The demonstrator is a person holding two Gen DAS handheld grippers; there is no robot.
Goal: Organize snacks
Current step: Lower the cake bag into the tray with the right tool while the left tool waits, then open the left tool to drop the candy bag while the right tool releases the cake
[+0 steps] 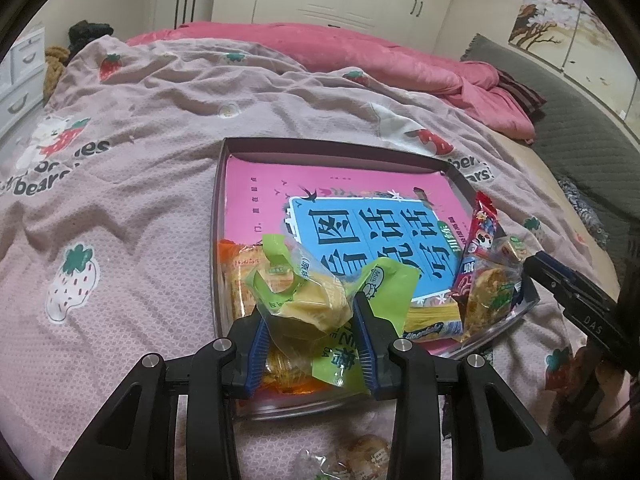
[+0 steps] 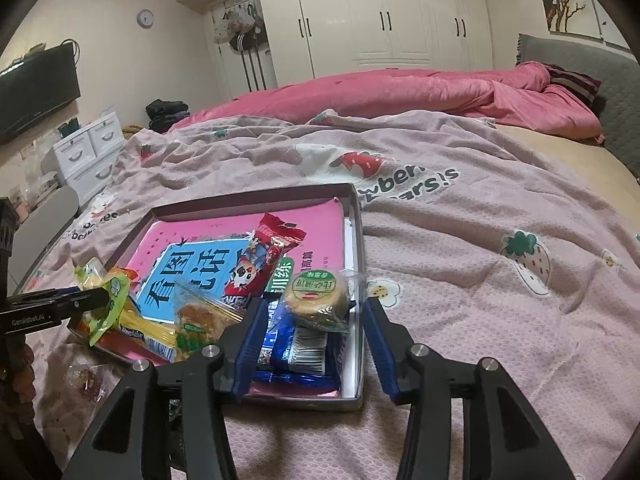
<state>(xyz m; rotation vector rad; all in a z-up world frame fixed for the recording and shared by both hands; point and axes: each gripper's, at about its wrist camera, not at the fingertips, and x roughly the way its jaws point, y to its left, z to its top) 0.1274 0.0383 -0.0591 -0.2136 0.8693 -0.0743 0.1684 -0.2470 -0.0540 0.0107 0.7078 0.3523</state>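
Observation:
A shallow box (image 1: 218,216) (image 2: 358,240) lies on the bed with a pink and blue book (image 1: 352,216) (image 2: 200,264) in it. My left gripper (image 1: 310,320) is shut on a green and clear snack bag (image 1: 316,300) with yellow cake inside, held over the box's near left corner; the bag also shows in the right wrist view (image 2: 106,296). My right gripper (image 2: 314,332) is open over the box's near right corner, its jaws on either side of a round pastry pack (image 2: 318,292) resting on a blue packet (image 2: 296,352). A red candy bar (image 2: 264,264) (image 1: 478,236) lies on the book.
More snacks lie in the box: an orange pack (image 1: 236,272), a yellow wafer pack (image 2: 148,332) and a clear bag with a brown cake (image 2: 200,316). Wrapped pastries (image 1: 352,460) (image 2: 80,384) lie on the strawberry blanket (image 2: 480,280) outside the box. A pink duvet (image 2: 400,92) lies behind.

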